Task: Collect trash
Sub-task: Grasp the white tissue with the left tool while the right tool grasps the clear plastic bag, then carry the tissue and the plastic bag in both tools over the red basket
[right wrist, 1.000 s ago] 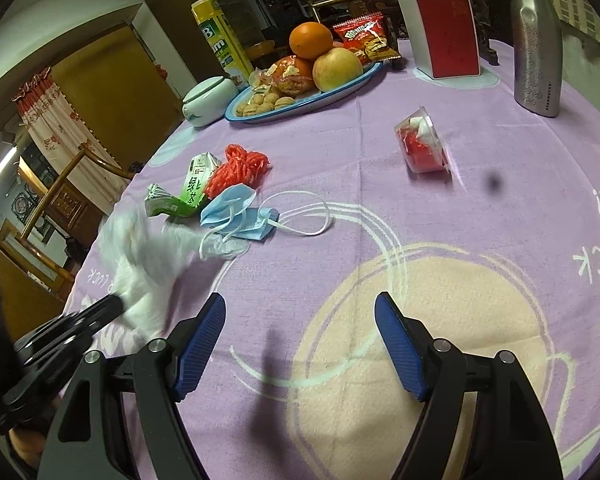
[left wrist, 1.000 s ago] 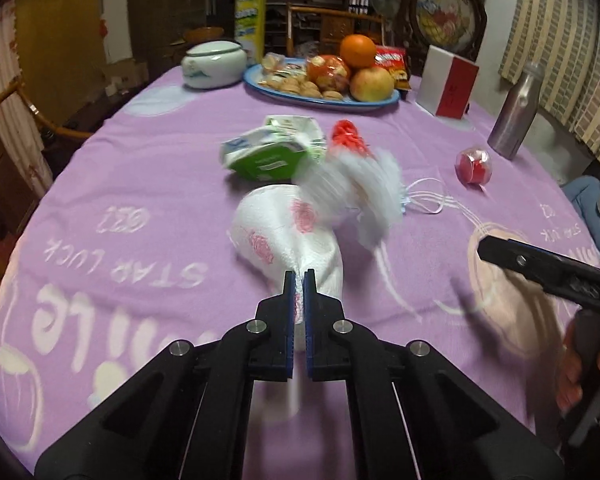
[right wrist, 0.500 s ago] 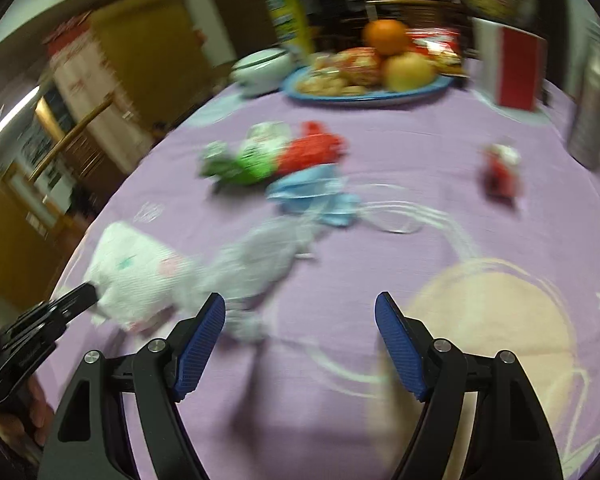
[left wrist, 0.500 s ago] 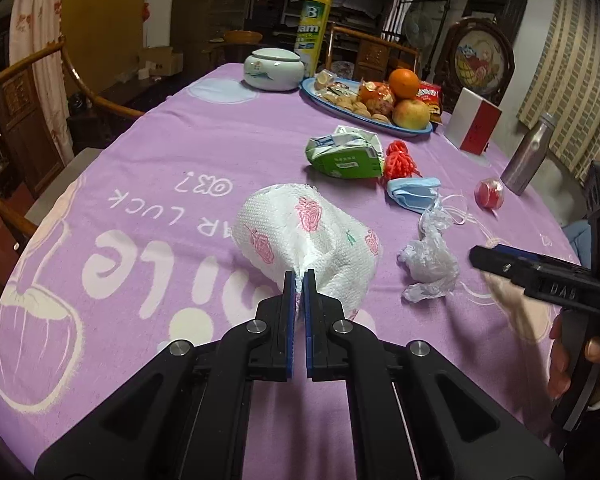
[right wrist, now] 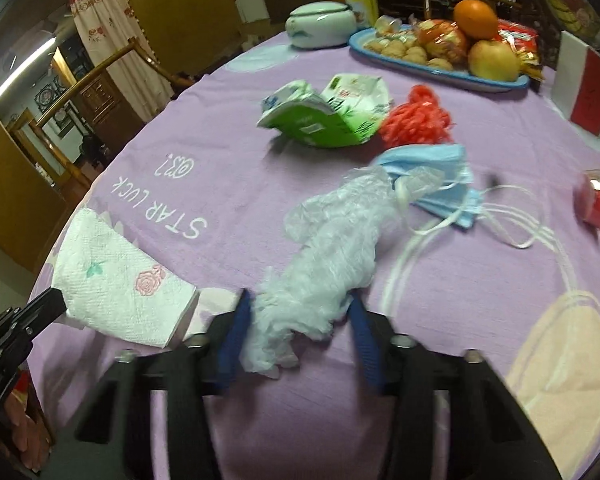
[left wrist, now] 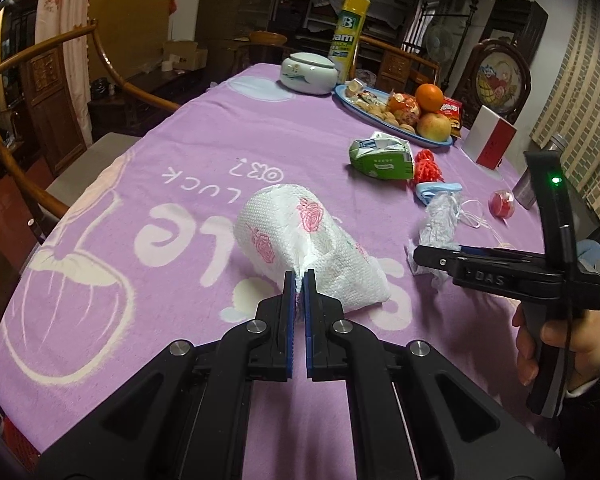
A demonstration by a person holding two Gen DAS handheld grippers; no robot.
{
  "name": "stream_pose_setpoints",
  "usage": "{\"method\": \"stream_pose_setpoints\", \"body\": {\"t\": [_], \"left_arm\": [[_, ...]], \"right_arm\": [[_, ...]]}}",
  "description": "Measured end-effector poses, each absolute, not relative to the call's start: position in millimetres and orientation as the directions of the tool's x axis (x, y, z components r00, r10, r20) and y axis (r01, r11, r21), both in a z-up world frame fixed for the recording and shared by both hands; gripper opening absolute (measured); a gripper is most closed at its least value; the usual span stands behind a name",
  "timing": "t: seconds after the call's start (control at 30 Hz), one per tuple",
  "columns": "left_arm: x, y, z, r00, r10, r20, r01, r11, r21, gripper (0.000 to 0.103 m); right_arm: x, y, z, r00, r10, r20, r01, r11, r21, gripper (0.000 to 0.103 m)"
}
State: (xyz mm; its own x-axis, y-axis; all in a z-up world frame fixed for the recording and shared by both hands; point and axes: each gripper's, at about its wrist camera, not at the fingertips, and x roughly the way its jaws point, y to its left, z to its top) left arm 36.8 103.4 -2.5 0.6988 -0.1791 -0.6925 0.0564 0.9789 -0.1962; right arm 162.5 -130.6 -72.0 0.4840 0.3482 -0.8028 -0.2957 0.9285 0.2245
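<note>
1. Nearest us, our left gripper [left wrist: 299,280] has its jaws pinched tight on the edge of a white paper towel [left wrist: 300,240] printed with pink roses; the towel bulges forward over the purple worktop [left wrist: 160,160].
2. Just to its right, our right gripper [right wrist: 300,316] has its jaws spread apart on either side of a crumpled clear plastic bag [right wrist: 328,256] lying on the cloth. They are not yet pressing it, as far as we can tell.
3. We judge the step in hand to be picking up this bag. The next move calls for closing the jaws on its near bunched end and lifting gently, since thin film slips.
4. Touching the bag's far end lies a blue face mask [right wrist: 436,176] with loose white ear loops, which could snag and drag along.
5. Beyond sit red netting [right wrist: 416,116] and a flattened green carton [right wrist: 324,116], then a small red wrapped item [right wrist: 596,200] to the right.
6. Farthest back, a blue fruit plate [right wrist: 440,72] and a white lidded jar [right wrist: 320,24] are not rubbish.
</note>
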Motion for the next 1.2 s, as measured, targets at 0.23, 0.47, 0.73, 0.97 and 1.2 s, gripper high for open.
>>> {"method": "stream_pose_setpoints", "body": {"t": [0.23,0.47,0.73,0.97,1.2], "left_arm": [[22.7,109.8,0.5,0.710,-0.165,-0.685,0.042,0.980,-0.193,0.005],[6.4,122.3,12.7,0.735,-0.140,-0.663,0.009,0.980,-0.197,0.005],[-23.9,133.5,24.4,0.759,-0.099,-0.643,-0.026,0.983,-0.183,0.005],[-57.2,153.1,32.4,0.776,-0.043,-0.629,-0.082,0.982,-0.168,0.005],[-94.4,185.7,41.9,0.791,0.031,-0.611,-0.170,0.970,-0.172,0.005]], "right_arm": [[150.0,-123.5,-56.7,0.469,0.463,-0.752,-0.372,0.876,0.307,0.022],[115.3,-127.7,-24.8,0.474,0.557,-0.682,-0.453,0.818,0.354,0.022],[87.6,-129.7,-16.2,0.471,0.582,-0.662,-0.487,0.798,0.356,0.022],[64.6,-106.8,-16.6,0.437,0.618,-0.654,-0.550,0.758,0.349,0.022],[36.1,-63.3,-6.7,0.370,0.680,-0.633,-0.657,0.673,0.339,0.022]]}}
